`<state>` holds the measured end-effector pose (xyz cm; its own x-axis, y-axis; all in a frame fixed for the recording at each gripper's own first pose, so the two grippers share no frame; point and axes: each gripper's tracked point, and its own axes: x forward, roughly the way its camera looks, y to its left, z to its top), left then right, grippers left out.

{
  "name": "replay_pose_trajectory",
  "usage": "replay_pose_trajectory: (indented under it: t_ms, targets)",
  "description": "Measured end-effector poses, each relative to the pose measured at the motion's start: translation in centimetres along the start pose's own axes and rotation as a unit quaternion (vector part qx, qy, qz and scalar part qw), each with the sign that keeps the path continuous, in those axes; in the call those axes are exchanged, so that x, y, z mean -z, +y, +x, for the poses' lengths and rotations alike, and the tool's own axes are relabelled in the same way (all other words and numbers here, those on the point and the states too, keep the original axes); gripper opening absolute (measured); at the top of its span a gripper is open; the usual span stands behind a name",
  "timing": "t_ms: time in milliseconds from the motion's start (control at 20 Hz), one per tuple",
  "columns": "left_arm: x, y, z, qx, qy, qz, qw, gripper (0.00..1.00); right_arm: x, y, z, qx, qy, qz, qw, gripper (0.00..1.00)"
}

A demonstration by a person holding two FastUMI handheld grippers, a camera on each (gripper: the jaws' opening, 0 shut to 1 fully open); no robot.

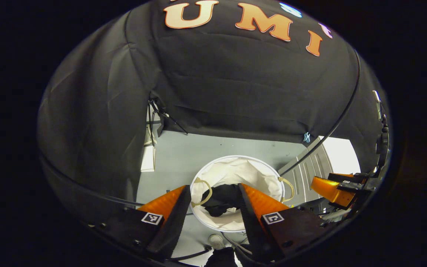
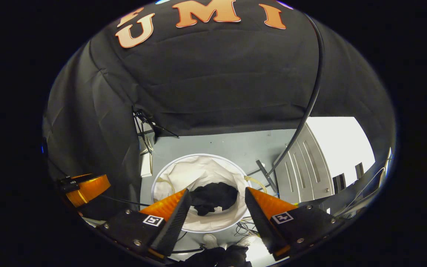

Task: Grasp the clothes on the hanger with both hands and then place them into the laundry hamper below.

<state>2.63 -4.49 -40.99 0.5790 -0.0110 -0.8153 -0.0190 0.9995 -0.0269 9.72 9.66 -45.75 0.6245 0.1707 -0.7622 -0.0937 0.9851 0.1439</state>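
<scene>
A round white laundry hamper (image 1: 235, 165) (image 2: 184, 167) stands on the grey floor below both grippers. A crumpled black garment (image 1: 222, 200) (image 2: 213, 197) lies inside it on the white lining. My left gripper (image 1: 213, 189) hangs open above the hamper, nothing between its fingers. My right gripper (image 2: 216, 193) is open too, likewise above the hamper and holding nothing. At the right edge of the left gripper view the other gripper (image 1: 334, 189) shows. The left gripper's body (image 2: 85, 189) appears at the left edge of the right gripper view.
Rope handles (image 1: 206, 191) hang on the hamper's sides. A black cable (image 2: 310, 100) runs down the booth wall to the floor. A ribbed grey panel (image 2: 306, 170) lies right of the hamper. A tripod (image 2: 145, 126) stands at the back left. Shoes (image 2: 209, 241) show beneath.
</scene>
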Motion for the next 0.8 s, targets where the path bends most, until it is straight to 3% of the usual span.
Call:
replay_pose_trajectory:
  t_ms: [150, 250, 400, 450, 800]
  targets:
    - [-0.5, 0.6, -1.0, 0.0, -0.009, -0.006, 1.0, 0.85, -0.6, 0.2, -1.3, 0.003, -0.009, -0.003, 1.0, 0.93]
    - [-1.1, 1.2, -2.0, -0.003, -0.017, -0.009, 1.0, 0.92, -1.7, 0.4, -2.5, 0.005, -0.02, -0.006, 1.0, 0.93]
    - [-2.3, 1.7, -3.6, -0.006, -0.037, -0.013, 0.999, 0.93, -3.7, 0.7, -4.7, 0.007, -0.043, -0.012, 0.999, 0.93]
    - [-2.8, 2.0, -4.4, -0.008, -0.044, -0.013, 0.999, 0.98, -4.3, 0.7, -5.6, 0.009, -0.052, -0.016, 0.998, 0.94]
    - [-8.0, 3.2, -10.9, -0.016, -0.113, -0.011, 0.993, 0.98, -10.1, 2.0, -12.7, 0.013, -0.126, -0.034, 0.991, 0.93]
